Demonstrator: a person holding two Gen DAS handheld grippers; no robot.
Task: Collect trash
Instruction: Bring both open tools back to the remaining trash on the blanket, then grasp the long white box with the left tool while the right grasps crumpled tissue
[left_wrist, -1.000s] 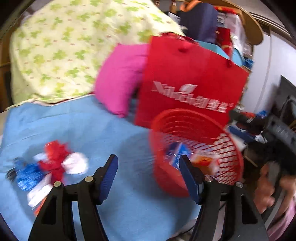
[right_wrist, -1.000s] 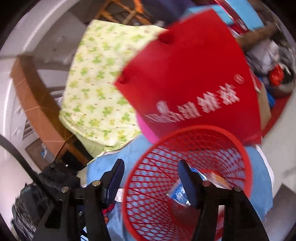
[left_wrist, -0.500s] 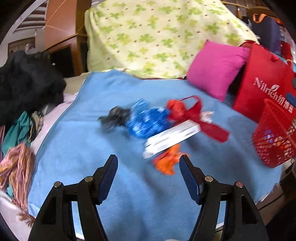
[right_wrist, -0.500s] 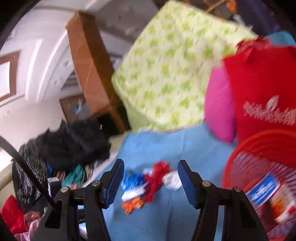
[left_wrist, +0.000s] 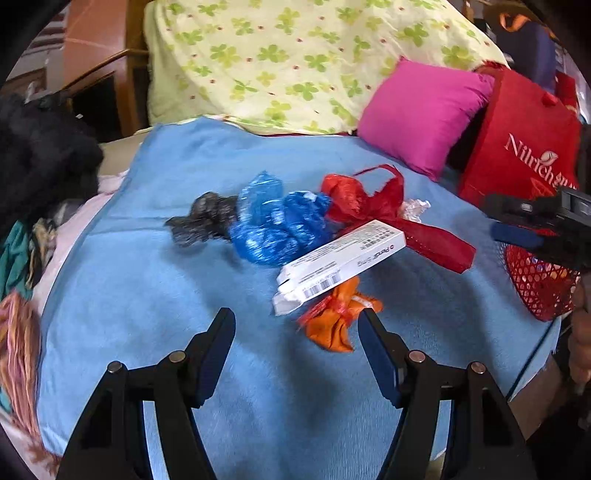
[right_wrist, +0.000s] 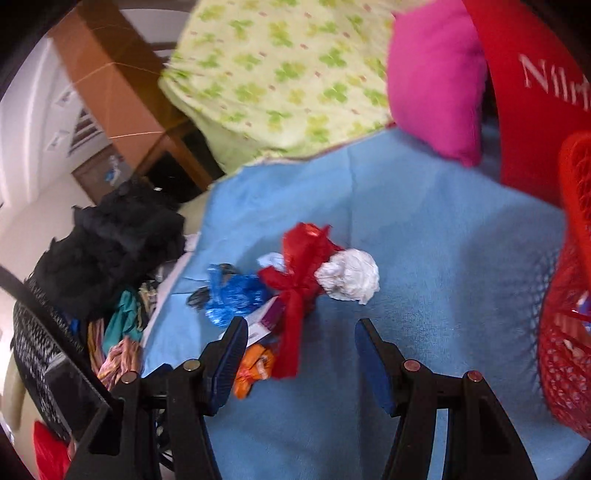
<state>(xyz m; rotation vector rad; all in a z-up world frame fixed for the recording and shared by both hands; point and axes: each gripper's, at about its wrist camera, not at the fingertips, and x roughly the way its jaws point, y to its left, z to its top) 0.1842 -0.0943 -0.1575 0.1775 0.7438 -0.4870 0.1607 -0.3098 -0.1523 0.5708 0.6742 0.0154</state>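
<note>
The red mesh basket (left_wrist: 541, 286) is partly hidden behind the right hand-held gripper (left_wrist: 517, 221) in the left wrist view, and the picture's right edge cuts it off in the right wrist view, so what lies in it cannot be made out. The white box (left_wrist: 340, 262) covers part of the orange wrapper (left_wrist: 338, 325) and the blue plastic bag (left_wrist: 277, 229). The lettering on the red shopping bag (left_wrist: 524, 144) runs off the edge. The box's small print is unreadable.
</note>
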